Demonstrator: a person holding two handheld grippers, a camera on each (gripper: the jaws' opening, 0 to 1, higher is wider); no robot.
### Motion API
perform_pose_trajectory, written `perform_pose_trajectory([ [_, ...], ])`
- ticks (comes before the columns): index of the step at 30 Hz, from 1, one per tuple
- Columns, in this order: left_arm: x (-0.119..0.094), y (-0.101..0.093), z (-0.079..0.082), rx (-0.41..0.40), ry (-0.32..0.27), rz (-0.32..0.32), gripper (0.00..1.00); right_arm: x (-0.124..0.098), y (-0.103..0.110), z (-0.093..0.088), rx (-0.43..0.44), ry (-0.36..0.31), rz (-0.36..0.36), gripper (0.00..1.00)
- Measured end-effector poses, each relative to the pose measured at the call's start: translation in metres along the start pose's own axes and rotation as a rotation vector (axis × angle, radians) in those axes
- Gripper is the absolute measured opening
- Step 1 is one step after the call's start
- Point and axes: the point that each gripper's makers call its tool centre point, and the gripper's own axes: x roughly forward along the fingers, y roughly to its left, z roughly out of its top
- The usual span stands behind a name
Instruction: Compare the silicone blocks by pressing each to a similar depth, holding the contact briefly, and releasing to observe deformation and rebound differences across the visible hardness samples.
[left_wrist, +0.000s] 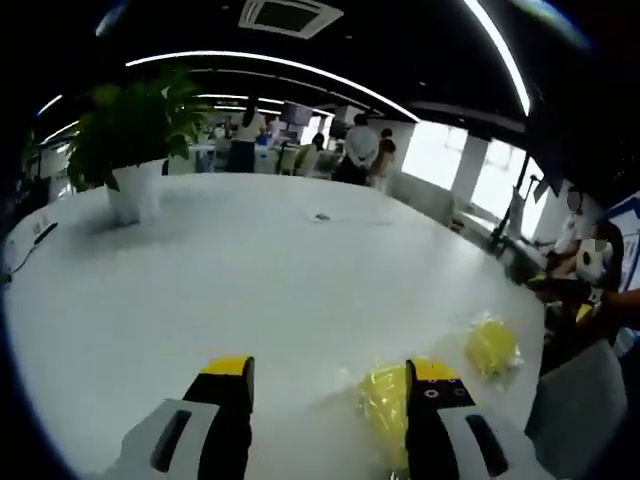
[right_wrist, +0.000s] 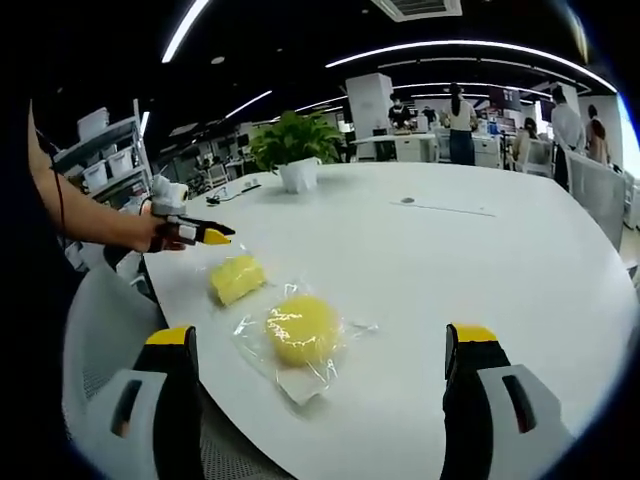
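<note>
Two yellow silicone blocks in clear plastic wrap lie on the white table (right_wrist: 480, 270). The rounder block (right_wrist: 300, 328) sits between and just beyond the wide-apart jaws of my right gripper (right_wrist: 320, 338), which is open and holds nothing. The flatter block (right_wrist: 237, 277) lies further left, just below my left gripper (right_wrist: 205, 236), held in a person's hand. In the left gripper view, my left gripper (left_wrist: 332, 368) is open; the flatter block (left_wrist: 383, 400) lies against the inside of its right jaw, partly hidden by it. The rounder block (left_wrist: 492, 345) sits further right.
A potted plant (left_wrist: 130, 140) (right_wrist: 295, 150) stands on the far part of the table. A small dark item (left_wrist: 320, 216) lies mid-table. Grey chairs (left_wrist: 580, 400) (right_wrist: 100, 320) stand at the table's near edge. Several people stand and sit in the office behind.
</note>
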Motion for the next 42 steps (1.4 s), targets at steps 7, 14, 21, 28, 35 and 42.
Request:
perform_pose_trajectory([
  [7,-0.038,-0.010,0.014,-0.011,-0.066,-0.029,0.94,-0.002,-0.002,-0.001,0.009,0.005,-0.011,0.96],
  [14,-0.068,-0.025,0.010,-0.035,-0.104,-0.054,1.00,-0.006,-0.008,-0.001,0.029,0.000,-0.034,0.96],
  [21,-0.088,-0.035,0.019,-0.002,-0.138,-0.003,1.00,-0.007,-0.008,0.000,0.040,0.000,-0.036,0.96],
  [28,-0.103,-0.021,0.007,0.011,-0.122,0.041,1.00,-0.011,-0.008,-0.001,-0.014,0.000,-0.040,0.97],
  [35,-0.111,-0.019,0.004,-0.034,-0.145,0.064,1.00,-0.016,-0.010,-0.016,0.000,0.009,-0.019,0.97],
  [42,-0.115,-0.010,-0.013,-0.055,-0.130,0.077,1.00,-0.019,-0.012,-0.017,0.011,0.036,-0.038,0.97],
])
